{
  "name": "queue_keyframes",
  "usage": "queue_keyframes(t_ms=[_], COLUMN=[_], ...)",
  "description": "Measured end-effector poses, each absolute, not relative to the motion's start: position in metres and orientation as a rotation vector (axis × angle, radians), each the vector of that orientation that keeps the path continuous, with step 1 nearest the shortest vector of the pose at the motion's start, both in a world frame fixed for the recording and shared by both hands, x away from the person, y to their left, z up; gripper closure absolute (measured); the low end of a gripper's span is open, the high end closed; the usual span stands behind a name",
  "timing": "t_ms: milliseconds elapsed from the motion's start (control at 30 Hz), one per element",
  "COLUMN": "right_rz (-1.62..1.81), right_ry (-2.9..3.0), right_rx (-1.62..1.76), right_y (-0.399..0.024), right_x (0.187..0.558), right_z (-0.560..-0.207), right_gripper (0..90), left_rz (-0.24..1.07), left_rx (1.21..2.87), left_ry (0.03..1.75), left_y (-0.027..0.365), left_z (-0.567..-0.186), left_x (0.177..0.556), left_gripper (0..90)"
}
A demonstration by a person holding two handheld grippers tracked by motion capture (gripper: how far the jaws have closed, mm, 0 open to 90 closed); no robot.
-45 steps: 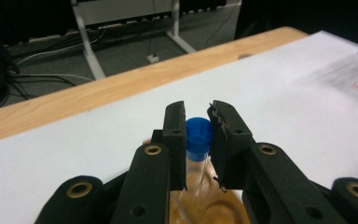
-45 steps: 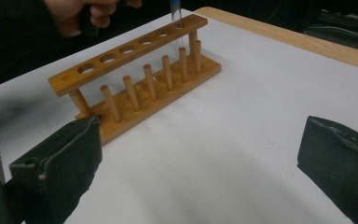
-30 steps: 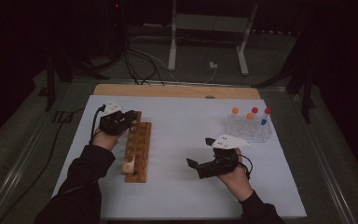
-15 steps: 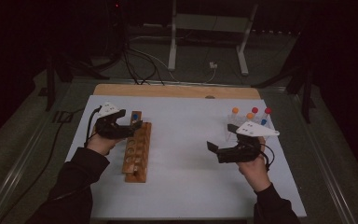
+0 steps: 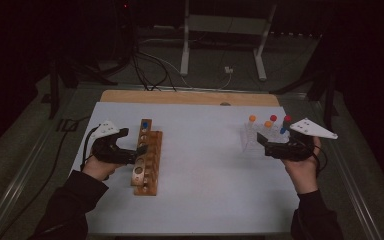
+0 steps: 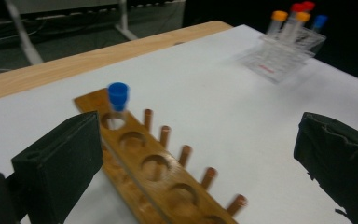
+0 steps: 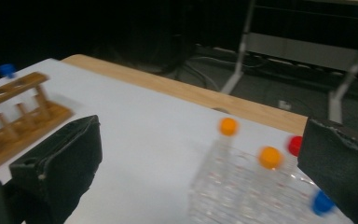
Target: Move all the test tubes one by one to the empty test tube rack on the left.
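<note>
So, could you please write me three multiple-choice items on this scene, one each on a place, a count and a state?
1. Where does the blue-capped tube stand?
A. in the wooden rack's end hole
B. flat on the table
C. in the left gripper

2. How many orange caps show in the clear rack?
A. none
B. two
C. five

3. How do the left gripper's jaws stand?
A. clamped on a tube
B. open, holding nothing
C. clamped on the rack

Answers: 1 A, it stands upright in the end hole; 2 B, two orange caps stand beside red and blue ones; 3 B, the left gripper view shows wide, empty jaws.
</note>
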State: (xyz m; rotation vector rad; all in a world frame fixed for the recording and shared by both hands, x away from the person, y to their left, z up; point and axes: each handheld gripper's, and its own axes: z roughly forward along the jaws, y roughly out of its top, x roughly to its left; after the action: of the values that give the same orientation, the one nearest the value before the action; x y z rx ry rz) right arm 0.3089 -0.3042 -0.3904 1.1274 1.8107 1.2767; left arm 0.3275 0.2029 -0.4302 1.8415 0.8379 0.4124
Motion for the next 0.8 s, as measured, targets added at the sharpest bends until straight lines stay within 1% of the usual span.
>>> queue_keyframes(t_ms=[233,400,433,533,633,667,700,800], right_rz=[1.208,1.153,1.145,1.107,1.078,1.078,1.077,1.042], right_ry=[1.73,1.702,1.692,1.67,1.654,1.655,1.653,1.64], right_rx=[1.232,1.284,1.291,1.331,1.369,1.376,1.38,1.41], right_y=[-0.328,-0.338,-0.34,-0.344,-0.348,-0.349,-0.35,-0.352], right_x=[0.316,0.32,0.321,0.325,0.329,0.33,0.331,0.334], right_z=[-0.401,-0.414,-0.417,-0.427,-0.437,-0.439,-0.443,-0.45], right_gripper=[0.0,0.0,2.3,2.9,6.9,13.5,17.1,19.6], left_rz=[0.397,0.393,0.394,0.399,0.398,0.4,0.405,0.407], left_rx=[1.837,1.835,1.838,1.828,1.822,1.824,1.825,1.825], left_ry=[0.811,0.813,0.813,0.817,0.816,0.812,0.813,0.817], left_y=[0.203,0.205,0.205,0.206,0.207,0.207,0.207,0.208], left_z=[-0.436,-0.441,-0.442,-0.442,-0.441,-0.441,-0.441,-0.442], left_x=[0.311,0.307,0.307,0.307,0.306,0.306,0.306,0.306], left_gripper=[2.2,2.2,2.2,2.2,2.2,2.2,2.2,2.2])
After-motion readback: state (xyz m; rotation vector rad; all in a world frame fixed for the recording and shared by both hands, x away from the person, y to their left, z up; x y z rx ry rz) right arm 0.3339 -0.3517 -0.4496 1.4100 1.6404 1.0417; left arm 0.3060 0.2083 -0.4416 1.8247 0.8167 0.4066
